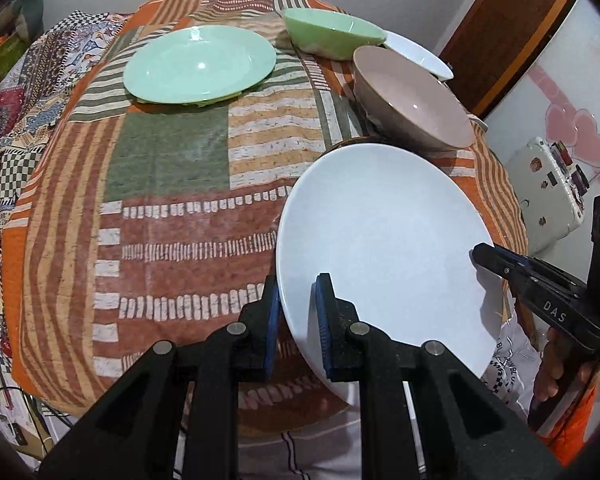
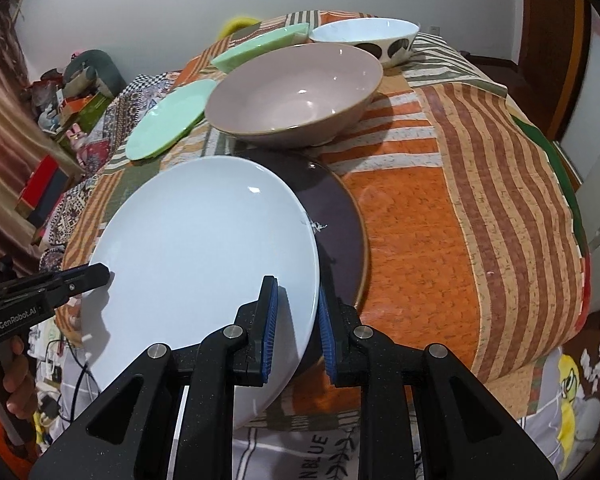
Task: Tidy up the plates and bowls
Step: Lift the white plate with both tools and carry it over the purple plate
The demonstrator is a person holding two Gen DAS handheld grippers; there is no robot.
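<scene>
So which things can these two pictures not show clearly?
- Dark round plate: mostly covered by the white round plate in the right wrist view; only a sliver shows in the left wrist view.
- White bowl with dark spots: largely behind the beige bowl and the green bowl in the left wrist view.

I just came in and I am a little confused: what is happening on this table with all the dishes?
A person is sorting dishes with a pair of tongs in each hand. Both the left tongs and the right tongs straddle the rim of one white plate, on opposite sides, and hold it tilted above a dark plate on the patchwork tablecloth. Further back wait a green plate, a pink bowl, a green bowl and a white bowl with dark spots.
</scene>
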